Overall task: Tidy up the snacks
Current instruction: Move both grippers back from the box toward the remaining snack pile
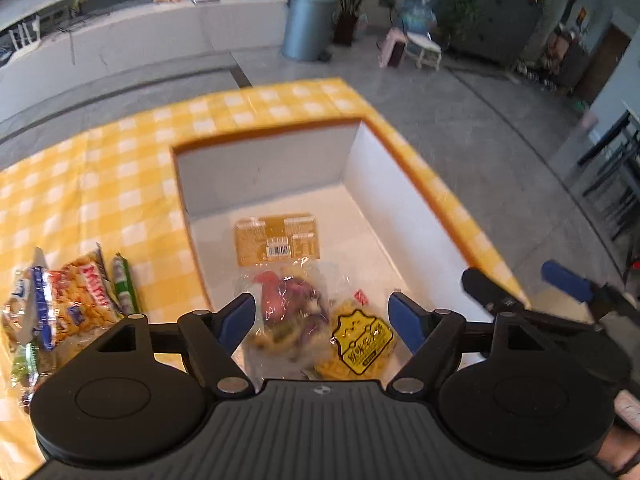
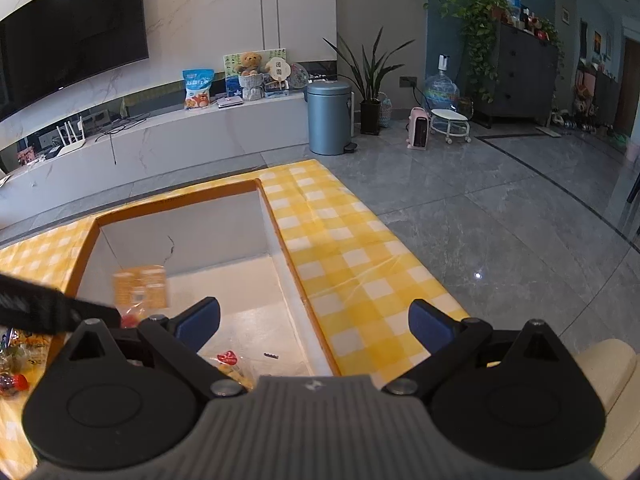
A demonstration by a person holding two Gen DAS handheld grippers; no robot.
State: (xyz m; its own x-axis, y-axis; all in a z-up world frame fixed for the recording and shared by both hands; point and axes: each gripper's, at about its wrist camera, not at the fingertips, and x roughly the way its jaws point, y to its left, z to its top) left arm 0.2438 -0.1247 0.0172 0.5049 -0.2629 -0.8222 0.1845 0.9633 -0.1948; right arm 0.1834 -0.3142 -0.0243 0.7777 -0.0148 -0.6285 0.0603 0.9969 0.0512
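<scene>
A white box with an orange rim (image 1: 384,184) sits sunk into the yellow checked table. Three snack packets lie on its floor: a brown packet (image 1: 278,240), a clear bag with red and purple contents (image 1: 288,312) and a yellow packet (image 1: 360,340). My left gripper (image 1: 320,312) hangs open above the clear bag, and its pads touch nothing. More snack packets (image 1: 76,296) lie piled on the cloth to the left of the box. My right gripper (image 2: 314,312) is open and empty over the box's right wall (image 2: 280,248); the left wrist view shows it (image 1: 524,280) at the right.
The yellow checked tablecloth (image 2: 360,264) runs around the box, with the table's edge and grey tiled floor (image 2: 500,220) to the right. A cream cushion (image 2: 608,376) sits at the lower right. A blue bin (image 2: 329,118) and a white TV bench (image 2: 180,140) stand farther back.
</scene>
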